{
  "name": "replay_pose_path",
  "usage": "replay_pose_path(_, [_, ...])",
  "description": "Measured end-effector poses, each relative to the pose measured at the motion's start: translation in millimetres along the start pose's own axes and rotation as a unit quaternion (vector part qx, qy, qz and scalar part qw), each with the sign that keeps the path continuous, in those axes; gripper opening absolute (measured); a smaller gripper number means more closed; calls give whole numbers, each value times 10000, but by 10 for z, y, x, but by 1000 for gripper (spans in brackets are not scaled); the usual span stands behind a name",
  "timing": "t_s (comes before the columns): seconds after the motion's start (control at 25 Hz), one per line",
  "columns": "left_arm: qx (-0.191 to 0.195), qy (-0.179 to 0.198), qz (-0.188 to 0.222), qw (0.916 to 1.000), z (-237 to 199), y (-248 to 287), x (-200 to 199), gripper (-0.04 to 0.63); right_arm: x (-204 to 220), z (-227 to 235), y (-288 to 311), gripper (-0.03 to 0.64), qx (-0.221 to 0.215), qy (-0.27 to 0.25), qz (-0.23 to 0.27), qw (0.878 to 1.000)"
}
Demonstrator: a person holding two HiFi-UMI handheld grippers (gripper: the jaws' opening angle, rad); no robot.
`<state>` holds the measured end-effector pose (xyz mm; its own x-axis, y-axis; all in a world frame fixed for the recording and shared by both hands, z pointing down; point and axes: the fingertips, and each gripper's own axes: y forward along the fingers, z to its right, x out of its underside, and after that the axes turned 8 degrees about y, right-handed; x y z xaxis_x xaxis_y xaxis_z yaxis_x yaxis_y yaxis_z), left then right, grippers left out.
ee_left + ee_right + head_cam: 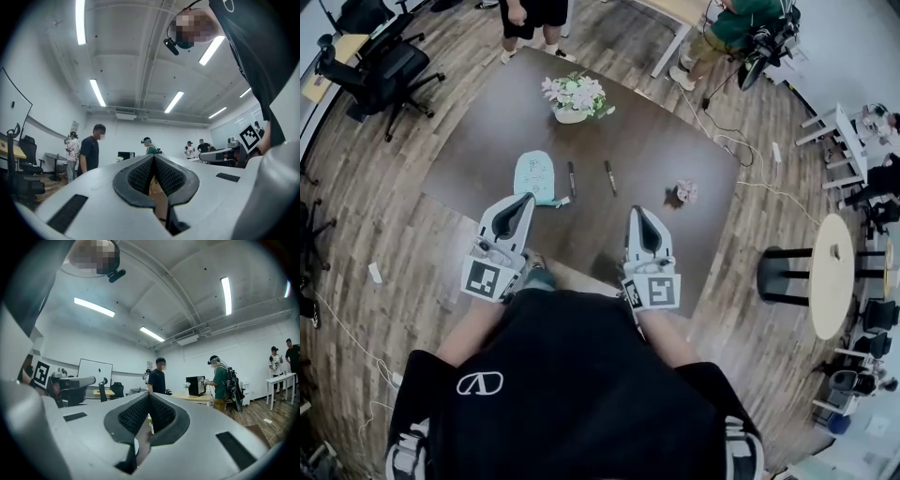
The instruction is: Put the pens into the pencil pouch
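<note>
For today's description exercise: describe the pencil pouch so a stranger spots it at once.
Find the dark brown table with the flower pot. Nearer the camera, left of two dark pens, lies the pencil pouch: the only flat, pale mint thing there.

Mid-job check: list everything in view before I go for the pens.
table: one, dark brown, centre
pencil pouch: one, pale teal, on table, left of centre
pens: two, dark, on table right of pouch, apart
flower pot: one, white, pink-white blossoms, table's far side
small object: one, pinkish, table's right side
office chairs: two, black, far left
round table: one, white, right
bystanders: two, beyond table
left tongs: one, white, shut, empty
right tongs: one, white, shut, empty
</note>
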<state>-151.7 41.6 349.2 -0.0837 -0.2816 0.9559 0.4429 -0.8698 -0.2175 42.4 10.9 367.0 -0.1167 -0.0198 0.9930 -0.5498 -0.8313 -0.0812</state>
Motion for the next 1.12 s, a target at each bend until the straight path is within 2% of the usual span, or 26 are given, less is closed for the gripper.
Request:
replay_pose_path(0.16, [206, -157, 28, 9997, -368, 177, 159, 3, 43, -63, 367, 0, 272, -85, -1, 9996])
replay_pose_path(0.32, [351, -225, 16, 9991, -526, 354, 298, 3, 52, -23, 601, 0, 444, -128, 41, 9989])
replay_pose_path(1.12, [238, -129, -249, 9993, -503, 802, 543, 3, 141, 377, 857, 0, 252, 63, -56, 9996])
